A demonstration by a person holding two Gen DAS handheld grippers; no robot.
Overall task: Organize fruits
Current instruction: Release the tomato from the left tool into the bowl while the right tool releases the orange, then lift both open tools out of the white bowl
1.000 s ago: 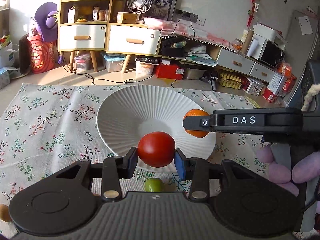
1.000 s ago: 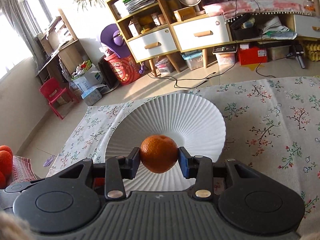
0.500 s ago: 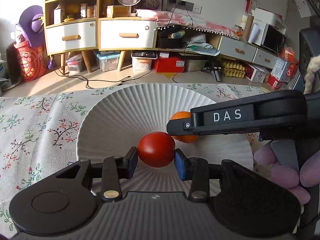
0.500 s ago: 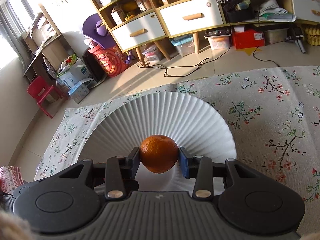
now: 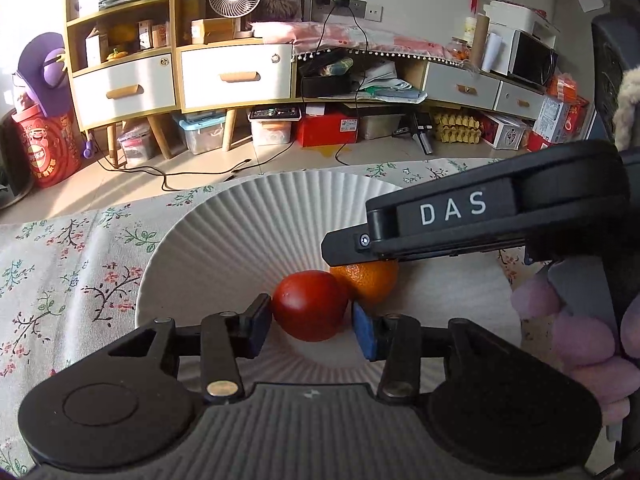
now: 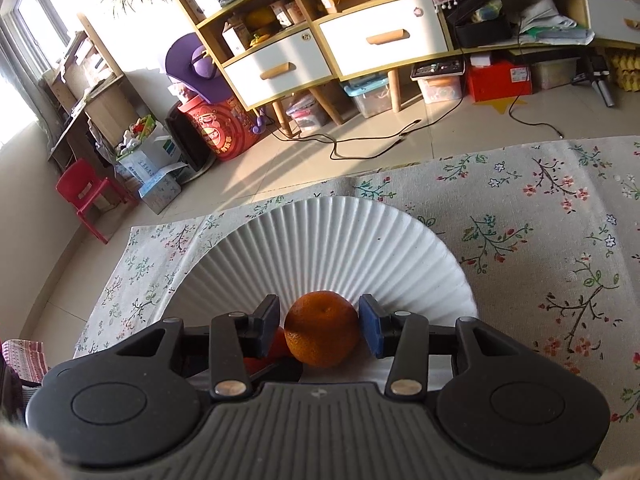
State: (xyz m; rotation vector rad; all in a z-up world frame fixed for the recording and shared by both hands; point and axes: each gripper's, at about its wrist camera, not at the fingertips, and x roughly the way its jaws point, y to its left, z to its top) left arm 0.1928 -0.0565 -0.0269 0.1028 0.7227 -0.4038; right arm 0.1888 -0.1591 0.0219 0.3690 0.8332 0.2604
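Tomato (image 5: pixel 310 306) fully visible only from left wrist.

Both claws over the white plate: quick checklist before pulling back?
1. Tomato resting in the ribbed white plate: ok.
2. Orange down in the plate beside the tomato: ok.
3. Left claw let go: ok on the right pad, a gap shows; left pad looks close, cannot tell. Jaws have just been opening.
4. Right claw let go: ok, gaps on both sides, jaws just been opening.
5. Fruits touching each other, may roll on release: cannot tell.
6. Claws clear of each other for retreat: not ok, right claw crosses close above the left.
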